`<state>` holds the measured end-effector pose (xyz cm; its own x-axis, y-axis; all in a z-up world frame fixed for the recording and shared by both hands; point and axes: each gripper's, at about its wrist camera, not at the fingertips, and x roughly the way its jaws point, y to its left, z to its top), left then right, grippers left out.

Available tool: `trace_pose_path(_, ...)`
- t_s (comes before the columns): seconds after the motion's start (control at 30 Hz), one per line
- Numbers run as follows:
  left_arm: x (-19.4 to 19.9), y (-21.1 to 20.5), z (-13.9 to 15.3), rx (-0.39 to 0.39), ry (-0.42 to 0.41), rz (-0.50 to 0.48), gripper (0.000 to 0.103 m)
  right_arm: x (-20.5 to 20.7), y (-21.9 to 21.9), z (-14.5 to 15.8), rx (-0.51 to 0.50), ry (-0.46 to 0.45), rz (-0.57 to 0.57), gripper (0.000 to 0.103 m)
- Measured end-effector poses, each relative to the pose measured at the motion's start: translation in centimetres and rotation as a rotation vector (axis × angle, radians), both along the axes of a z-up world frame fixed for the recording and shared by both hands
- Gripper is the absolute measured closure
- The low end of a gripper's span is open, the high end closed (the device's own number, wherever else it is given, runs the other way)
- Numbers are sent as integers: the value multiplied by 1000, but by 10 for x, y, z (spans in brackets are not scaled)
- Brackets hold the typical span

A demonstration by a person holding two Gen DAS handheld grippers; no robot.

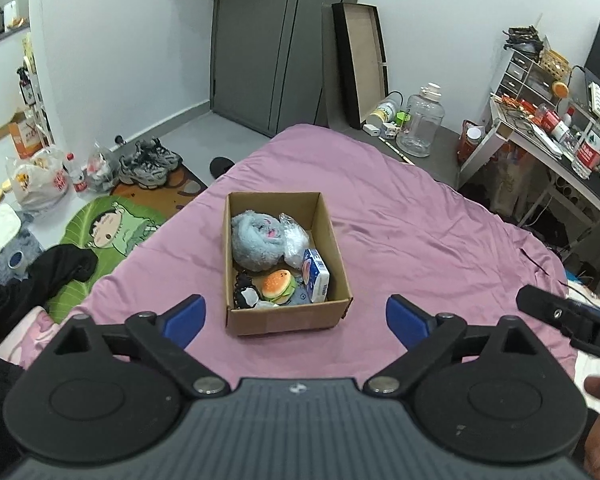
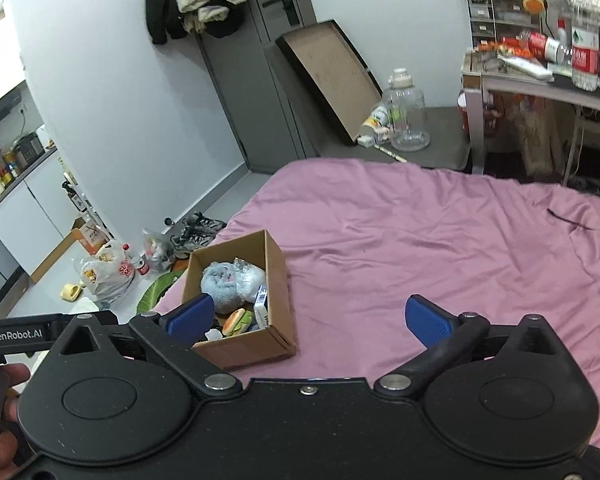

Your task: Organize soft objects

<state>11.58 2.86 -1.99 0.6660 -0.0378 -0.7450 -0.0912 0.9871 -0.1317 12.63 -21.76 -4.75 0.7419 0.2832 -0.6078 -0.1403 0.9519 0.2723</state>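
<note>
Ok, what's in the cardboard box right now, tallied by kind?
Grey plush toy: 1
Burger squishy: 1
Clear plastic bag, crumpled: 1
Blue-and-white carton: 1
Black-and-white item, kind unclear: 1
Total in the cardboard box: 5 that can be made out.

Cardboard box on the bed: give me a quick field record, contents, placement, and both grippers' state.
container: cardboard box, open top, on the pink bedsheet
contents: grey plush toy, crumpled clear plastic bag, blue-and-white carton, burger toy, small black-and-white item
loose items on sheet: none visible
left gripper: open, empty, short of the box
right gripper: open, empty, box toward its left finger
</note>
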Motion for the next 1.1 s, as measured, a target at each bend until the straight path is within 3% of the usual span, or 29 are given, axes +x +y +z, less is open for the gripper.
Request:
trace_pose_path(0.43, -43, -12, 18, 49, -34, -3, 2, -33, -3, 18, -44, -6, 6, 0)
trace_pose_path(0.9, -67, -15, 32, 53, -62, 24, 1, -61, -20, 35, 29, -59, 27, 0)
trace_pose_path(1.1, -79, -24, 42, 61, -91, 13, 1, -70, -25, 38, 14, -75, 18, 0)
